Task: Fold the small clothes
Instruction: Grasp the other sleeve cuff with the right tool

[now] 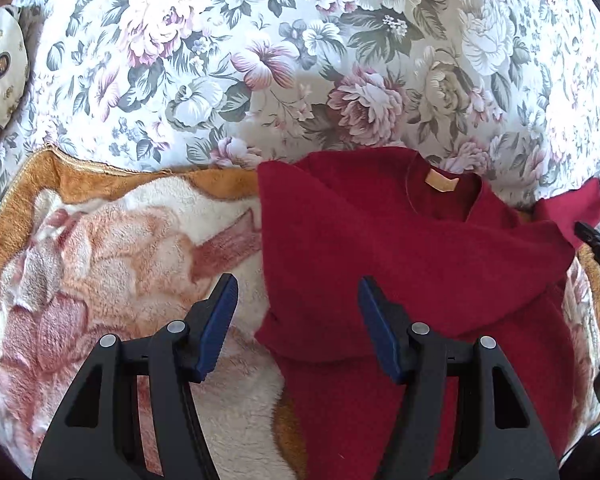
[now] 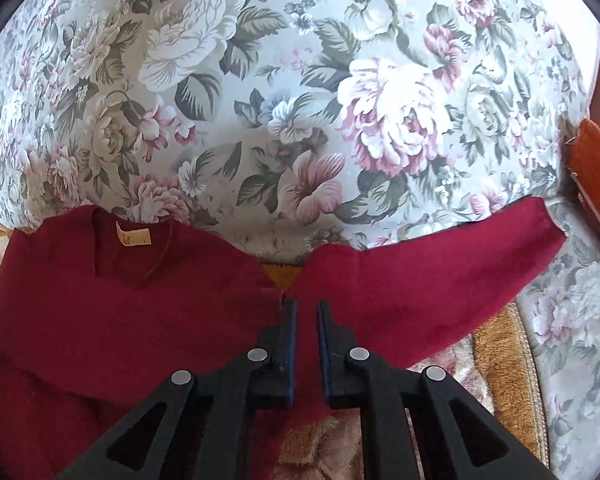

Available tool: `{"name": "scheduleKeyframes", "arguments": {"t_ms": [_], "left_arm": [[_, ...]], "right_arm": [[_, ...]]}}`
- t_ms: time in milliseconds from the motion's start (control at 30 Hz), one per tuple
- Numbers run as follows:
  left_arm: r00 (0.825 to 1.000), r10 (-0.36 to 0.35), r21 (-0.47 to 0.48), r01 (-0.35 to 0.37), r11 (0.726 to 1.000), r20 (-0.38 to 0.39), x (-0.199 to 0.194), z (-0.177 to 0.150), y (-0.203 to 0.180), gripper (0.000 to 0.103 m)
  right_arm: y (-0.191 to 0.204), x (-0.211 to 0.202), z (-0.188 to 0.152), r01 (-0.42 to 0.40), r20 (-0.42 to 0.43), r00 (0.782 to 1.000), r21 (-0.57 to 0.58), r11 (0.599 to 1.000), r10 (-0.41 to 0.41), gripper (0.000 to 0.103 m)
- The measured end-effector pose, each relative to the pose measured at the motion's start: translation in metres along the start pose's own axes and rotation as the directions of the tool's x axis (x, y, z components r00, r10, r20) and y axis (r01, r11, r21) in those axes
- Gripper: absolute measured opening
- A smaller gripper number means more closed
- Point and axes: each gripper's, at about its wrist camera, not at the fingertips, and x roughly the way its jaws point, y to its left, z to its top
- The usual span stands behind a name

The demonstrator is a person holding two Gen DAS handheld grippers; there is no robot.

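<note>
Since the right tool (image 2: 307, 308) is clamped on the sweater (image 2: 100, 300) at the armpit, its unfolded sleeve (image 2: 439, 268) runs rightward toward the blanket's (image 1: 100, 240) right edge; left tool (image 1: 298, 292) hangs released, farther off.

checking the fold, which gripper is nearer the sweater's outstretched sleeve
Right. The right gripper is closed on the red sweater at the base of the outstretched sleeve. The left gripper hangs open over the sweater's opposite, folded edge.

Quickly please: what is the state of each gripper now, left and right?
Left gripper: open, holding nothing, above the edge of the red sweater.
Right gripper: nearly closed, pinching the sweater fabric where the spread sleeve begins.
</note>
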Motion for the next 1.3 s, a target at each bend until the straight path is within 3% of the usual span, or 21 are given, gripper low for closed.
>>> {"name": "scheduleKeyframes", "arguments": {"t_ms": [100,167,200,300,400,500,633,767,833,1000,1167,1300], "left_arm": [[0.999,-0.006,-0.009,0.006,1.000,-0.036,0.014,0.000,-0.004,0.063],[0.998,-0.010,-0.005,0.010,1.000,-0.054,0.021,-0.004,-0.009,0.063],[0.998,-0.011,0.000,0.011,1.000,-0.065,0.026,-0.007,-0.013,0.063],[0.994,0.021,0.022,-0.019,1.000,-0.104,0.041,-0.015,-0.021,0.063],[0.994,0.039,0.042,-0.035,0.999,-0.099,0.036,-0.015,-0.026,0.063],[0.997,-0.010,0.011,0.011,1.000,-0.083,0.018,-0.010,-0.028,0.063],[0.998,-0.061,0.028,0.062,0.998,-0.031,-0.002,-0.007,-0.045,0.063],[0.991,-0.104,0.024,0.106,0.994,-0.081,0.017,-0.009,-0.070,0.063],[0.987,-0.115,0.009,0.117,0.993,-0.109,0.028,-0.012,-0.077,0.063],[0.991,-0.079,0.026,0.082,0.996,-0.110,0.037,-0.020,-0.088,0.064],[0.992,-0.035,0.052,0.042,0.998,-0.120,0.043,-0.023,-0.095,0.067],[0.992,-0.064,0.036,0.068,0.997,-0.108,0.030,-0.023,-0.097,0.066]], "right_arm": [[0.011,-0.008,0.000,-0.153,-0.018,0.988,0.032,0.988,0.154,0.016],[0.028,0.002,-0.007,-0.273,-0.086,0.958,0.025,0.962,0.274,0.016],[0.034,0.007,-0.011,-0.287,-0.115,0.951,0.019,0.958,0.287,0.016],[0.050,0.033,-0.035,-0.236,-0.207,0.952,-0.020,0.972,0.227,0.016],[0.046,0.025,-0.041,-0.253,-0.186,0.951,-0.009,0.967,0.247,0.016],[0.034,0.008,-0.033,-0.270,-0.168,0.948,0.028,0.962,0.271,0.016],[0.024,0.003,-0.015,-0.215,-0.114,0.970,0.013,0.977,0.215,0.016],[0.023,0.046,-0.018,-0.189,-0.220,0.956,0.040,0.981,0.193,0.016],[0.021,0.042,-0.018,-0.197,-0.209,0.957,0.051,0.979,0.204,0.016],[0.020,0.011,-0.018,-0.214,-0.164,0.963,0.017,0.977,0.214,0.018],[0.022,0.030,-0.033,-0.196,-0.186,0.962,0.026,0.980,0.198,0.019],[0.016,0.013,-0.027,-0.229,-0.185,0.955,0.045,0.972,0.233,0.019]]}}
